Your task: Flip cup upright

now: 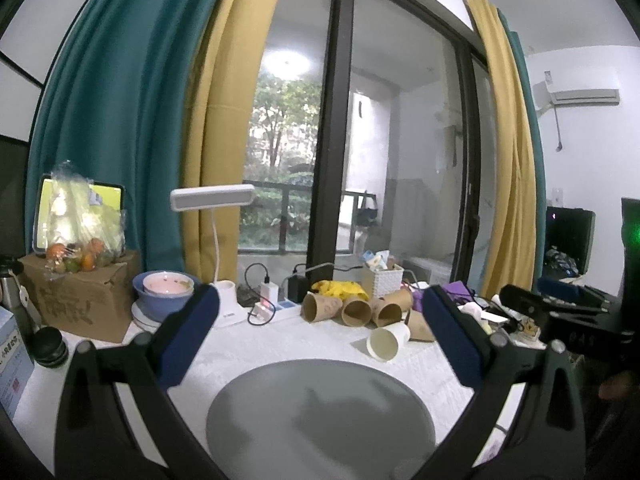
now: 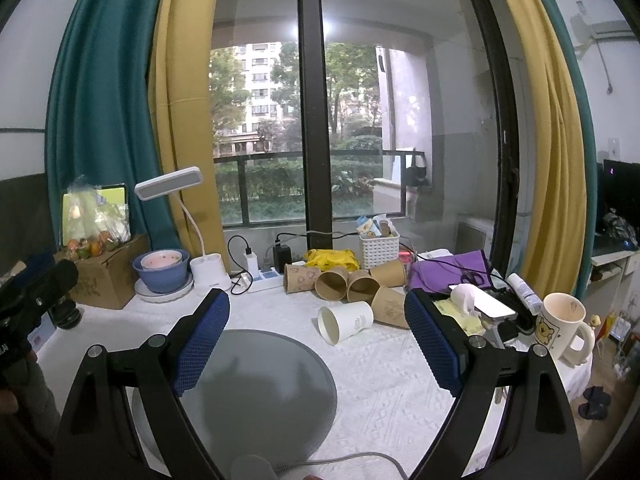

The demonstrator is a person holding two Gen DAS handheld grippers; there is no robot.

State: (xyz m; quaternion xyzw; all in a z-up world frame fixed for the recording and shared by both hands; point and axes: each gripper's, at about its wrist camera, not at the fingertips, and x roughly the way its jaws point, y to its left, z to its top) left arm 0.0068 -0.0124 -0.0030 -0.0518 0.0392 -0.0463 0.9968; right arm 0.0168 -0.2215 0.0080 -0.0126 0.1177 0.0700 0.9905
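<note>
grey round mat [image 2: 272, 380] up front, brown paper cups [image 2: 332, 282] piled behind, cartoon mug [image 2: 560, 322] far right.

Both wrist views look forward between their own spread tongs, low over the desk [image 1: 280, 344] and facing the window [image 1: 400, 140]. The left view sits further left, with the grey round mat [image 1: 320, 412] centred beneath it; the right view has that mat lower left. They share the mat, the fallen white cup [image 2: 346, 322], the brown cups [image 2: 344, 282], lamp [image 2: 168, 182] and curtains.
</note>
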